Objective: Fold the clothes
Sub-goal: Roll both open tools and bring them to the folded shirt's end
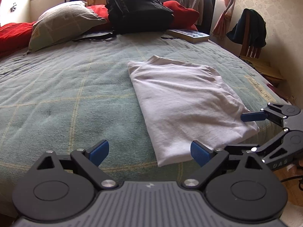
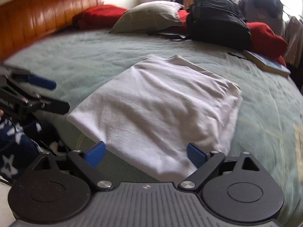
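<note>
A white garment [image 1: 181,104], folded into a flat rectangle, lies on the green checked bedspread [image 1: 66,94] near the bed's front edge. My left gripper [image 1: 149,151] hangs open just in front of the garment's near left corner, with no cloth pinched. In the right wrist view, the garment [image 2: 161,109] fills the middle. My right gripper [image 2: 145,153] stands open over its near edge, and the pads do not press on it. One blue fingertip [image 1: 251,116] of the right gripper shows beside the garment's right corner. A blue fingertip [image 2: 41,82] of the left gripper shows at the left.
At the head of the bed sit a black backpack [image 1: 140,7], a grey pillow [image 1: 62,22] and red cushions [image 1: 13,36]. A book [image 1: 189,35] lies behind the garment. A wooden chair [image 1: 251,43] draped with dark clothing stands right of the bed. A leg in star-patterned trousers [image 2: 17,147] is at lower left.
</note>
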Motion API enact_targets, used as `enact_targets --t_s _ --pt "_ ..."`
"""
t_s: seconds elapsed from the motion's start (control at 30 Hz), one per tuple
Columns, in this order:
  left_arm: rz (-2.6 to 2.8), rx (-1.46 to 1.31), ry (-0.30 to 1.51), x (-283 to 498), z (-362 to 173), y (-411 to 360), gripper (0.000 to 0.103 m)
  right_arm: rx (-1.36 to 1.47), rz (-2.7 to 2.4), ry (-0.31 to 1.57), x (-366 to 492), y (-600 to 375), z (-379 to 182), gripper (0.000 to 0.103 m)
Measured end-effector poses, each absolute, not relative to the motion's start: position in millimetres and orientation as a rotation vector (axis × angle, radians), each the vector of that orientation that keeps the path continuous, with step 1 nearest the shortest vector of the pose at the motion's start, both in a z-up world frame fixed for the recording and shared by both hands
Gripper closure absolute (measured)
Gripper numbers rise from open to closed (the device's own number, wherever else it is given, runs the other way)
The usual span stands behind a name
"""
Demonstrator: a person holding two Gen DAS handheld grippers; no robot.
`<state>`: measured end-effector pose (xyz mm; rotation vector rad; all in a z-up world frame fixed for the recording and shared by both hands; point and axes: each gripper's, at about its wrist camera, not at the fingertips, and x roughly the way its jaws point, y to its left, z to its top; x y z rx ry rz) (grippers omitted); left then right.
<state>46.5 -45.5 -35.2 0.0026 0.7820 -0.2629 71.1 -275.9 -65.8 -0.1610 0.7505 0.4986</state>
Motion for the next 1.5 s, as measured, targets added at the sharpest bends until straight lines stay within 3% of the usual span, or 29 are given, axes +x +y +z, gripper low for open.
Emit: enact_targets --t_s 0.13,0.37,0.73,1.13,1.5 --pt "-0.258 0.014 0.784 42 -37 -46 0.01 -0.095 0.485 0.801 70 -297 -66 0.004" --pt "-0.254 0.004 0.78 40 -37 -44 0.01 0.051 0.521 0.684 97 -299 -42 0.002" --pt "-0.244 -0.023 0.798 43 -42 -41 0.01 0.15 0.485 0.754 131 -311 -64 0.002" --pt "-0.243 -0.002 0.818 47 -45 -49 0.01 0.128 0.501 0.684 143 -307 -39 0.0" --pt "-0.233 0.0 0.843 50 -51 -49 0.01 0.17 0.43 0.745 171 -319 -60 0.0"
